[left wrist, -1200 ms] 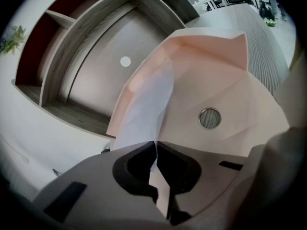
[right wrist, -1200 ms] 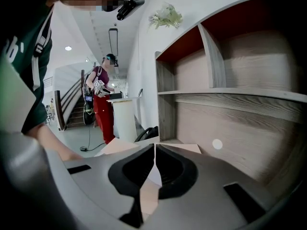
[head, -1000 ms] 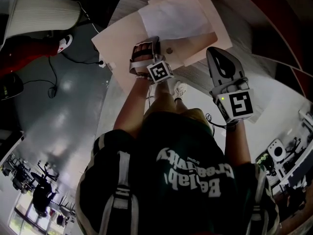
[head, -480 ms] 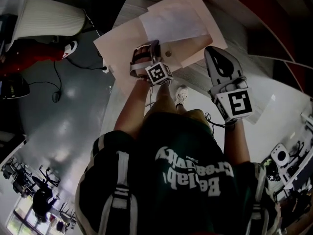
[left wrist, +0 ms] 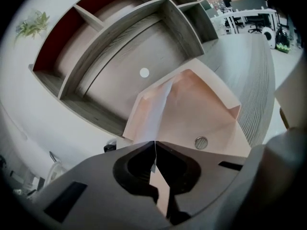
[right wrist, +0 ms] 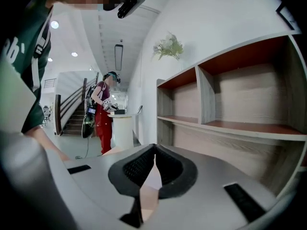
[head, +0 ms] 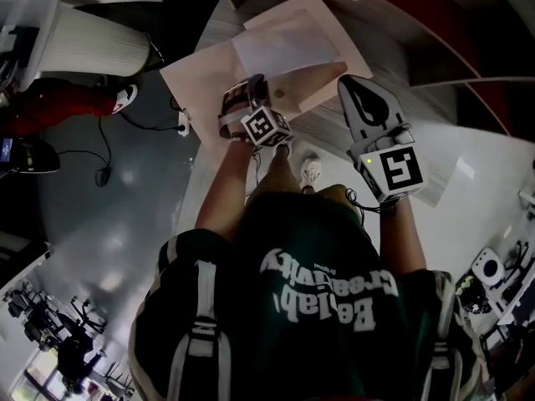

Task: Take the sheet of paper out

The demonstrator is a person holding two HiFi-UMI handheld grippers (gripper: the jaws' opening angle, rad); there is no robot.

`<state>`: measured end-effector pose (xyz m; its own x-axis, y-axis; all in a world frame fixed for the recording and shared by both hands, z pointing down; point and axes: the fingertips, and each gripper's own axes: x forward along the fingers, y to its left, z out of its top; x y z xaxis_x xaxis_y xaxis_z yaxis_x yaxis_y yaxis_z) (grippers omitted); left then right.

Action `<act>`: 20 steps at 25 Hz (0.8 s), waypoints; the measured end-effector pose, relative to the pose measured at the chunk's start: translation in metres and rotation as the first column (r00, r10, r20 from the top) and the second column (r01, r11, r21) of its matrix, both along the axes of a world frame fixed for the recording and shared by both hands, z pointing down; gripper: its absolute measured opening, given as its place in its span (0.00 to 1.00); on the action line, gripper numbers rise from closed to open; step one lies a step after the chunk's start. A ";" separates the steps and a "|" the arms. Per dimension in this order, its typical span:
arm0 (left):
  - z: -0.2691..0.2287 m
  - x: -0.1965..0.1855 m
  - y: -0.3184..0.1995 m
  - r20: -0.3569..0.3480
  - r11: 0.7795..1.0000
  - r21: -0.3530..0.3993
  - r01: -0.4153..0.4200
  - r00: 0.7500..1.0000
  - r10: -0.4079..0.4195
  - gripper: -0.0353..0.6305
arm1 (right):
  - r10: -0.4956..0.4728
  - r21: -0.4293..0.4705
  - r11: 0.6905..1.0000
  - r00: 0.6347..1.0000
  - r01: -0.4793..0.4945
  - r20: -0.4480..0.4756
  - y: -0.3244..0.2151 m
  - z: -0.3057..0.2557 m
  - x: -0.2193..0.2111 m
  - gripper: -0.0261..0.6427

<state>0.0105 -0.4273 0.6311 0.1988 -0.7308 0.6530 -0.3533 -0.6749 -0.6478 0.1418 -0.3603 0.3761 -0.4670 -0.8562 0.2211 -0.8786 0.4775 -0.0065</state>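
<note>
Shirt (head: 322, 303) print "Creativity" — paper (left wrist: 159, 111) in left gripper (left wrist: 154, 143)

Mid tabletop (head: 326, 132) taken by envelope (head: 209, 82) + sheet of paper (head: 288, 44); bare strip just R of them. Blocked beyond by shelf unit (left wrist: 111, 49), compartments open. L side: open floor (head: 109, 215), but cable (head: 104, 172), white stand (head: 92, 44), person in red (head: 58, 107).

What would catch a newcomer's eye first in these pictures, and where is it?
A pale pink envelope with a round clasp is held over the curved wooden desk, a white sheet of paper poking from it. The left gripper is shut on the sheet's corner, the right gripper on the envelope's.
</note>
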 end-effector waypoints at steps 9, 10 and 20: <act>-0.044 0.004 0.027 -0.116 0.994 -0.022 0.106 0.987 -0.108 0.08 | -0.011 0.054 0.999 1.000 0.011 0.006 0.041 -0.024 0.010 0.09; -0.051 0.006 0.031 -0.135 0.992 -0.029 0.121 0.983 -0.124 0.08 | -0.013 0.061 0.998 1.000 0.012 0.007 0.047 -0.027 0.013 0.09; -0.124 0.037 0.081 -0.256 0.981 0.020 0.195 0.949 -0.184 0.08 | -0.019 0.101 0.995 1.000 0.018 0.010 0.116 -0.046 0.055 0.09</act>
